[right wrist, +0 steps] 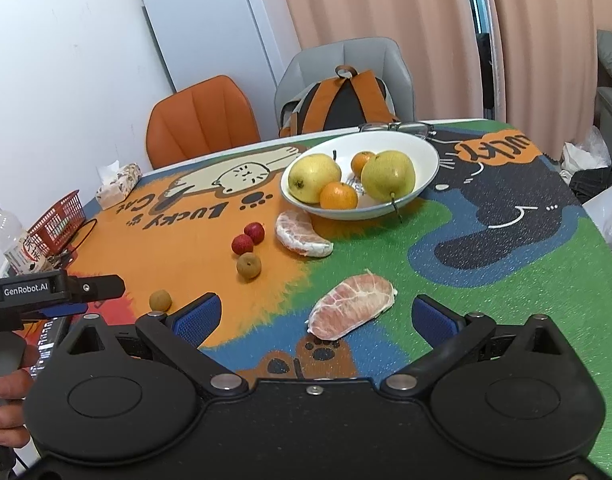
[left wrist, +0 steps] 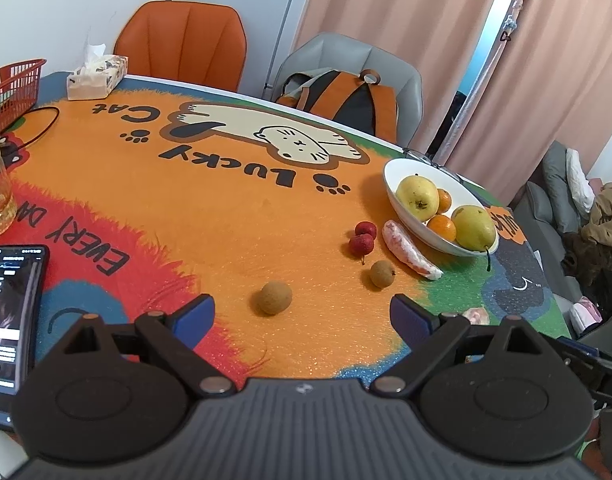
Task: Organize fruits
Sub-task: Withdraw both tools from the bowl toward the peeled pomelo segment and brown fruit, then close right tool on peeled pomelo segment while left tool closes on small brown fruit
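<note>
A white bowl holds two yellow pears and two oranges. Loose on the mat lie two red lychees, two brown longans and two peeled pomelo pieces. My left gripper is open, just short of the nearer longan. My right gripper is open, with the nearer pomelo piece lying between and just beyond its fingertips, untouched.
A phone lies at the near left. A bottle, a red basket and a tissue box stand at the far left. Glasses rest behind the bowl. An orange chair and a grey chair with a backpack stand beyond the table.
</note>
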The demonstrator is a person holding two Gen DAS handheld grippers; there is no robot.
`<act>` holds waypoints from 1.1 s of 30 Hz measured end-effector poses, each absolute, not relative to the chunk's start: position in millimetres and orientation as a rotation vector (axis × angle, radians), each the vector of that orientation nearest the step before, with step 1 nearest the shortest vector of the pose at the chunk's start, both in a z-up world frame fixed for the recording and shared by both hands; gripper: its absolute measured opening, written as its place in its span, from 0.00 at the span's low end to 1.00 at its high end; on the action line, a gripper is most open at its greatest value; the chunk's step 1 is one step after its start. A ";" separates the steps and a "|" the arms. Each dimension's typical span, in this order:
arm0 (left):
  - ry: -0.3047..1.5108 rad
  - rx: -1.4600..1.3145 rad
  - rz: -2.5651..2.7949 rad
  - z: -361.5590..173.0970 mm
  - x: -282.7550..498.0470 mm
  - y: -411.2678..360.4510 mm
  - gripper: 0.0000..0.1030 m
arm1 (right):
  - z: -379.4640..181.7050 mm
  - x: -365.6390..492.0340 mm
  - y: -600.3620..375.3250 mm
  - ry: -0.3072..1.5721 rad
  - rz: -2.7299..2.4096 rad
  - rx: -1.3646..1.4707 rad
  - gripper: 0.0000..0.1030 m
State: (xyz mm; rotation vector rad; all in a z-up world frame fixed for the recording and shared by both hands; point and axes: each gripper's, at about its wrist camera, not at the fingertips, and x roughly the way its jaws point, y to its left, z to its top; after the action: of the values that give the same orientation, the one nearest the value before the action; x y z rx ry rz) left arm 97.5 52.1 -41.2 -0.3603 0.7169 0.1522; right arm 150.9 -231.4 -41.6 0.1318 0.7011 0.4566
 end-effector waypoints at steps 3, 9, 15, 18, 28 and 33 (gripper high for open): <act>0.722 -0.361 0.149 -45.7 100.5 53.4 0.91 | -47.4 154.9 -228.4 0.710 0.460 0.132 1.00; 0.721 -0.362 0.165 -54.4 106.6 56.9 0.91 | -58.5 163.3 -224.2 0.731 0.464 0.134 1.00; 0.730 -0.360 0.190 -67.0 116.2 62.4 0.89 | -65.9 171.1 -220.0 0.742 0.478 0.126 0.99; 0.735 -0.362 0.202 -72.0 120.2 64.2 0.88 | -71.4 176.7 -217.3 0.754 0.478 0.127 0.99; 0.756 -0.352 0.196 -90.2 139.0 64.2 0.82 | -90.7 194.4 -208.2 0.813 0.475 0.117 0.94; 0.762 -0.355 0.194 -95.6 143.9 65.6 0.76 | -96.1 200.2 -202.6 0.827 0.482 0.108 0.94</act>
State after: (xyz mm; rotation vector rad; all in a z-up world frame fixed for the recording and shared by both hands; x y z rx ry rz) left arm 143.9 65.6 -95.6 -0.3553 0.7620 0.1939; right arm 200.2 -202.6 -96.1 0.1084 0.8267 0.4817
